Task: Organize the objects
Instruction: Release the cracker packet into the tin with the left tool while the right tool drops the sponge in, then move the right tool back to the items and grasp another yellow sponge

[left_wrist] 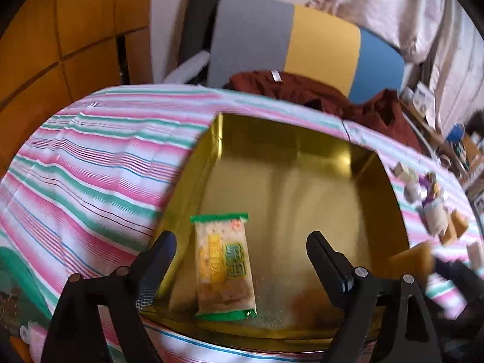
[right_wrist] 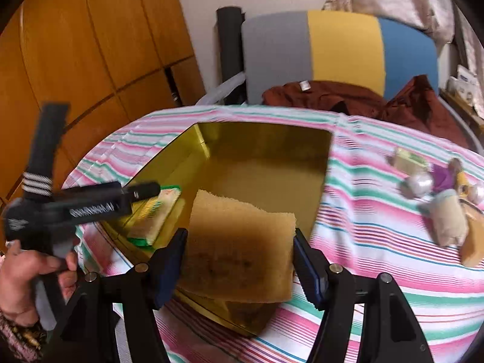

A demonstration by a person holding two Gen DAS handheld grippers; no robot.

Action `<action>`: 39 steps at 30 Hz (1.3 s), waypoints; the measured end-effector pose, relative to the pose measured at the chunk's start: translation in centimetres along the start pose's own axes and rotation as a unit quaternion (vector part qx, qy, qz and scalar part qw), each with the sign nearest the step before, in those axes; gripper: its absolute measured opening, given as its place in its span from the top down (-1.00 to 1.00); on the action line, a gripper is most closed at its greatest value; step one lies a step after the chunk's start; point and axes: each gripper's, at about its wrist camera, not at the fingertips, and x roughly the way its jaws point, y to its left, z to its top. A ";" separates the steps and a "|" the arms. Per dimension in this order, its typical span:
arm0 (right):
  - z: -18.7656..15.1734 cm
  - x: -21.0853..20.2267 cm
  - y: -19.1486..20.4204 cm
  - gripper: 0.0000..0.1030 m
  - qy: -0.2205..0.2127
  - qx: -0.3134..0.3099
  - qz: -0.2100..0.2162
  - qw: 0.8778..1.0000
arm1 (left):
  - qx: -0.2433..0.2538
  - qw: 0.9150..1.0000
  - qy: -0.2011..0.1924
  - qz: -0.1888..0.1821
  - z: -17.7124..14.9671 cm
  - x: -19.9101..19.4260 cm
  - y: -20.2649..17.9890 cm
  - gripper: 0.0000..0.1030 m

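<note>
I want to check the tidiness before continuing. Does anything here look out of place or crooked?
Mostly fine. The green-edged snack packet lies in the gold tin, leaning against its left wall rather than flat. Small items sit jumbled on the striped cloth.

Small blurred items (right_wrist: 444, 208) on the striped cloth (right_wrist: 378, 242), too smeared to identify; sponge's (right_wrist: 239, 242) underside hidden.

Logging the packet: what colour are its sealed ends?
Green ends on the snack packet; clearest in the left wrist view.
</note>
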 end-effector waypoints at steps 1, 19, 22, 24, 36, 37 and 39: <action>0.1 0.6 0.5 -0.31 0.005 -0.004 0.000 1.000 | -0.011 1.000 -0.006 0.005 0.3 -0.4 0.4 -0.84; 0.4 4.4 3.4 -0.62 0.040 0.023 0.034 0.998 | -0.104 0.994 -0.013 0.032 0.7 -1.3 3.8 -0.98; 0.7 3.0 2.5 -0.62 0.017 0.040 0.045 0.998 | -0.105 0.994 -0.009 0.021 0.5 -1.2 3.3 -0.98; 0.9 2.1 1.6 -0.62 0.006 0.055 0.056 0.997 | -0.097 0.995 -0.008 0.022 0.3 -1.1 2.7 -0.98; 0.5 -3.5 -5.7 -0.62 -0.058 0.105 -0.031 0.992 | -0.098 0.989 -0.010 -0.111 -0.7 -1.4 -1.8 -1.00; 0.4 -3.8 -6.5 -0.62 -0.060 0.110 -0.039 0.991 | -0.092 0.989 -0.010 -0.114 -0.7 -1.4 -2.2 -1.00; 0.0 -4.4 -8.0 -0.62 -0.062 0.120 -0.053 0.989 | -0.072 0.989 -0.009 -0.128 -1.1 -1.5 -3.7 -1.00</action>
